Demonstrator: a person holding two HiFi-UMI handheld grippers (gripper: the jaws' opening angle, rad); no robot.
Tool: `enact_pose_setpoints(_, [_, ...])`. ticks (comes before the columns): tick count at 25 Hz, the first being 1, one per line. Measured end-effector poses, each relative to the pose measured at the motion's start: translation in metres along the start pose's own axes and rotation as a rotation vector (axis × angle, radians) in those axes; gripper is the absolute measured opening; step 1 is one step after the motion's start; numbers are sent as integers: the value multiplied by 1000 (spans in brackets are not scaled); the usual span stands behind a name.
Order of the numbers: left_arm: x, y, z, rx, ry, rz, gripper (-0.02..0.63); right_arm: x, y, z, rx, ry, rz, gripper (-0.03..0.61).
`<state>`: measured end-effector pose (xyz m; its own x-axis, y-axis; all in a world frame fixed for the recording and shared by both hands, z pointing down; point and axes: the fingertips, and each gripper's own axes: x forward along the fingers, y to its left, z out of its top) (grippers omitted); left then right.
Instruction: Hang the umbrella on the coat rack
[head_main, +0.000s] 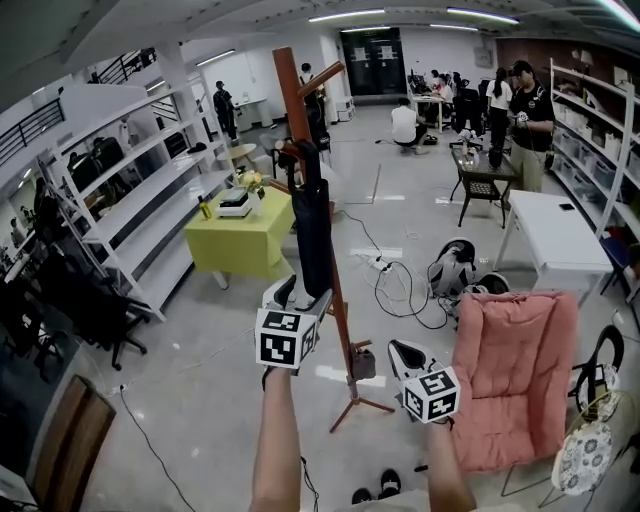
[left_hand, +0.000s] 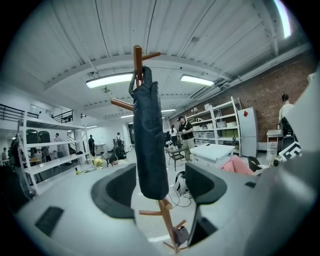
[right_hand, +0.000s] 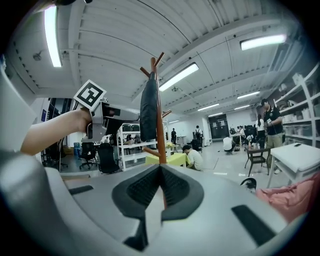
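Grey polished floor (head_main: 200, 400) runs through a wide workshop with white shelving (head_main: 150, 200) along one wall. Nearest, the right claw (right_hand: 160, 186) has its ribbed black pads pressed together on nothing; the head view alone shows it low beside a pink quilted chair (head_main: 515, 370). Just ahead, the left claw (left_hand: 161, 187) stands wide apart, and its own view shows the blunt lower end of the umbrella (left_hand: 150, 140) between the two pads, neither one pressing on it. That folded umbrella, dark matte fabric rolled into a long tube, hangs upright against the wooden coat rack (left_hand: 137, 57), its top up at the pegs near the pole's tip. Only the head view shows the rack's splayed legs on the floor; only the right gripper view shows the left claw side-on, beside the umbrella
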<state>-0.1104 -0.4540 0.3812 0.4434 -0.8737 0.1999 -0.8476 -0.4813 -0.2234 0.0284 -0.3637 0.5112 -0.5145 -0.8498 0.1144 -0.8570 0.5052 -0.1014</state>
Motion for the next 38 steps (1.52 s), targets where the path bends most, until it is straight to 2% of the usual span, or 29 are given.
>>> enact_pose_setpoints(13, [-46, -40, -77, -159, -30, 62, 310, 3, 10, -8, 9, 0, 34, 5])
enact_pose_setpoints(19, [-73, -52, -98, -198, -48, 117, 307, 9, 25, -10, -2, 7, 60, 5])
enact_pose_setpoints(23, [-89, -57, -124, -214, -17, 106, 295, 15, 35, -10, 5, 5, 70, 5])
enact_pose_setpoints(29, [-99, -46, -141, -215, 0, 150, 261, 15, 42, -18, -7, 18, 86, 5])
enact_pose_setpoints(32, [-99, -46, -151, -231, 6, 168, 184, 15, 38, -23, 7, 23, 72, 5])
enact_pose_setpoints(34, [-98, -49, -158, -235, 19, 166, 178, 17, 38, -23, 18, 20, 69, 5])
enact_pose_setpoints(38, [-102, -47, -164, -229, 29, 185, 106, 20, 43, -23, 22, 19, 75, 5])
